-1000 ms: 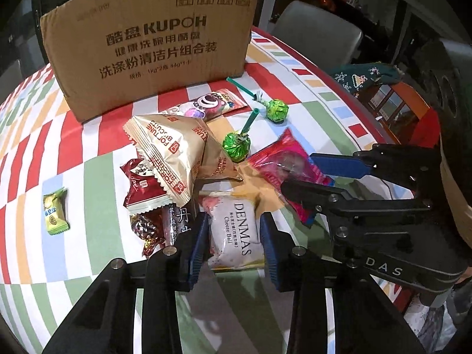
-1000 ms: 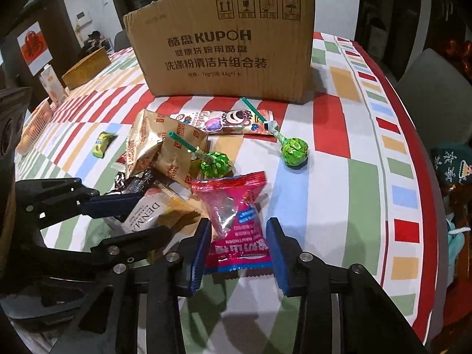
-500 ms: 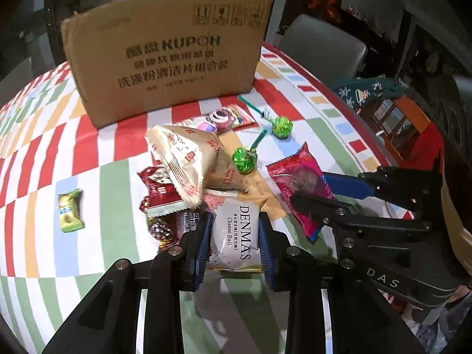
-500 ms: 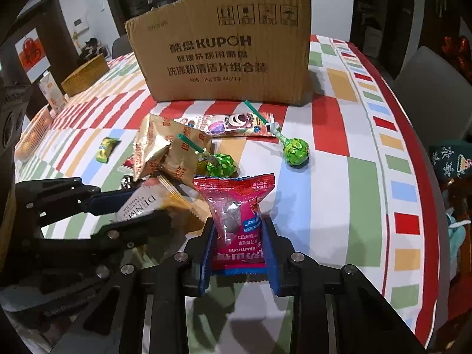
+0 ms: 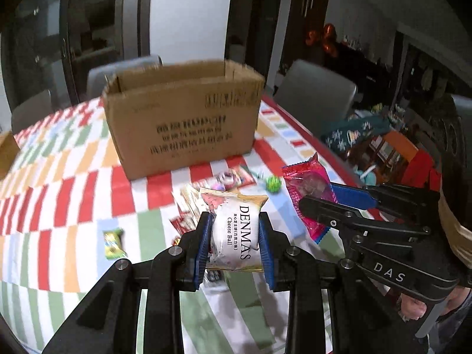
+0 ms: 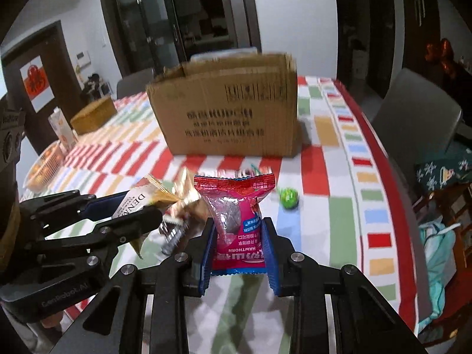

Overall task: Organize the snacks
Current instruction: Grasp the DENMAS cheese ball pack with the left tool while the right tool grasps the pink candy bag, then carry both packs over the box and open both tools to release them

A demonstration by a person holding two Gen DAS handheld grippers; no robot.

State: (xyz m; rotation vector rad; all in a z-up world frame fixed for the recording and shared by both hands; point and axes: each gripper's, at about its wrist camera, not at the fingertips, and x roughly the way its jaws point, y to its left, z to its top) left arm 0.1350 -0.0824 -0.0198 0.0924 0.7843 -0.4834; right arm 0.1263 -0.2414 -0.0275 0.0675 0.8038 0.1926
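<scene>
My left gripper (image 5: 235, 219) is shut on a white DENMAS Cheese Ball packet (image 5: 236, 236), held clear of the striped tablecloth (image 5: 88, 206). Beside it my right gripper (image 6: 239, 222) is shut on a red hawthorn packet (image 6: 236, 203), also off the table. Each gripper shows in the other's view: the right gripper (image 5: 320, 199) with the red packet (image 5: 306, 181), the left gripper (image 6: 137, 206) with the white packet (image 6: 134, 202). An open-topped cardboard box (image 5: 183, 118) (image 6: 227, 112) stands behind. Loose snacks (image 5: 188, 203) lie under the grippers.
A green lollipop (image 6: 288, 197) and a yellow-green candy (image 5: 113, 243) lie on the cloth. At the far left are a small brown box (image 6: 93, 115), a carton (image 6: 62, 129) and a bowl of oranges (image 6: 44, 162). Grey chairs (image 6: 413, 118) line the table's right edge.
Both grippers closed on their packets, white in the left and red in the right, and rose with them off the table. The views tilted up toward the box.
</scene>
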